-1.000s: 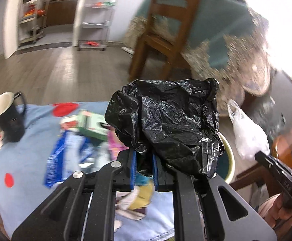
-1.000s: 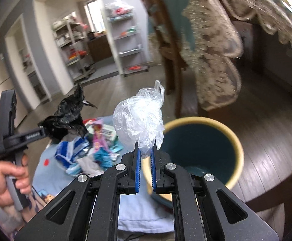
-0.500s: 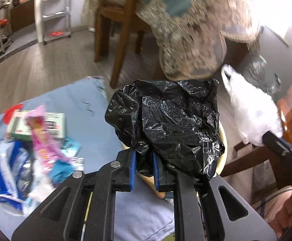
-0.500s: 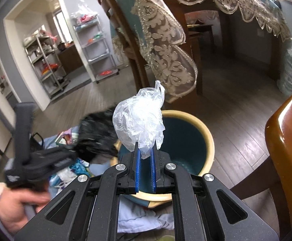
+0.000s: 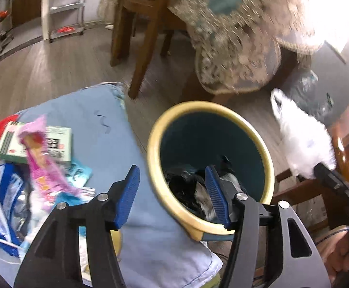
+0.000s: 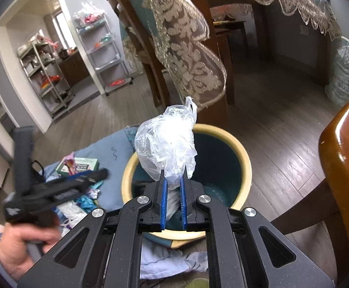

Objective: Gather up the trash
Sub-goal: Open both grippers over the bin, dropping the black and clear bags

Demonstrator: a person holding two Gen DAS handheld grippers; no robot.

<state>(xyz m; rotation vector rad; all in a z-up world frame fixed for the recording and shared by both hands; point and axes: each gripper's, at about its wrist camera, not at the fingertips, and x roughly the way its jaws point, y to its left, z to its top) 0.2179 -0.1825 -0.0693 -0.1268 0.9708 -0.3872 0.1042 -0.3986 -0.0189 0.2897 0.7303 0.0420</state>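
A round bin with a yellow rim (image 5: 167,192) and teal inside stands on the floor; it also shows in the right wrist view (image 6: 244,163). My left gripper (image 5: 172,192) is open over its near rim. A crumpled black plastic bag (image 5: 186,189) lies inside the bin. My right gripper (image 6: 173,187) is shut on a crumpled clear plastic bag (image 6: 167,144), held above the bin. In the left wrist view that clear bag (image 5: 301,141) shows at the right. Wrappers and a box (image 5: 37,144) lie on a blue cloth (image 5: 97,120) left of the bin.
A wooden chair (image 5: 148,24) and a table with a lace cloth (image 5: 241,48) stand behind the bin. A brown chair (image 6: 342,168) is at the right. Metal shelves (image 6: 102,55) stand far back. A filled bag (image 6: 347,72) sits on the floor.
My left gripper has opened and the black bag has dropped into the bin. My right gripper has moved closer over the bin with the clear bag.
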